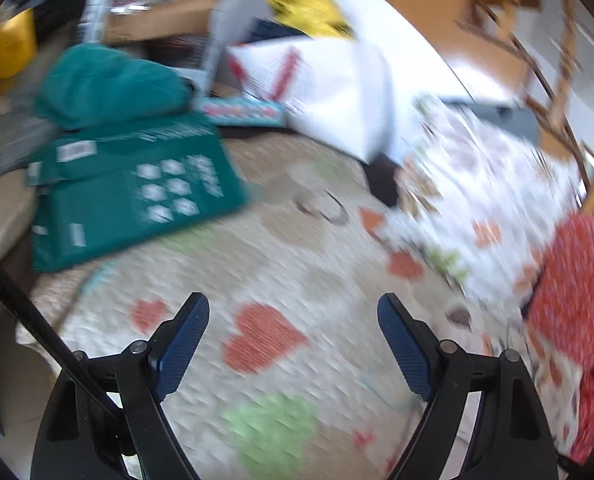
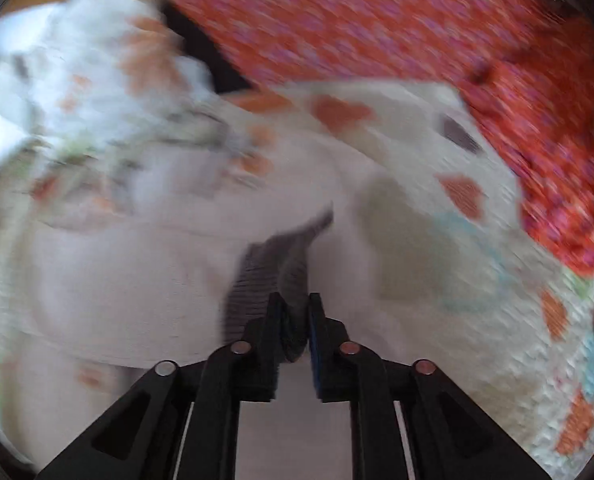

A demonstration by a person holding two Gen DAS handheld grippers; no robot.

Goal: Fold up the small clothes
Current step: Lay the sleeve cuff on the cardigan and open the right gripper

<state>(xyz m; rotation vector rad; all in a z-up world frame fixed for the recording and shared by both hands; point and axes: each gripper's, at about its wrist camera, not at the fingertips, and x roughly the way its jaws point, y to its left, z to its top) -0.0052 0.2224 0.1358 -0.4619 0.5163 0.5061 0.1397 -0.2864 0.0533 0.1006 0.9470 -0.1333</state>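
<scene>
1. A cream quilted bedspread with red and green hearts (image 1: 281, 248) covered the bed.
2. Green printed bags (image 1: 129, 188) and a white paper bag (image 1: 337, 92) lay behind it.
3. Bright daylight fell on the orange-brown floor (image 1: 429, 12).

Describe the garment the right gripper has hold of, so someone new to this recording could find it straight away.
Start at the heart-patterned quilt covering the surface, with the red patterned cloth along its far edge. Nearer the camera lies a pale, plain garment; its grey ribbed edge is pinched by the right gripper. That dark ribbing is the only grey among white, floral and red fabrics.
</scene>
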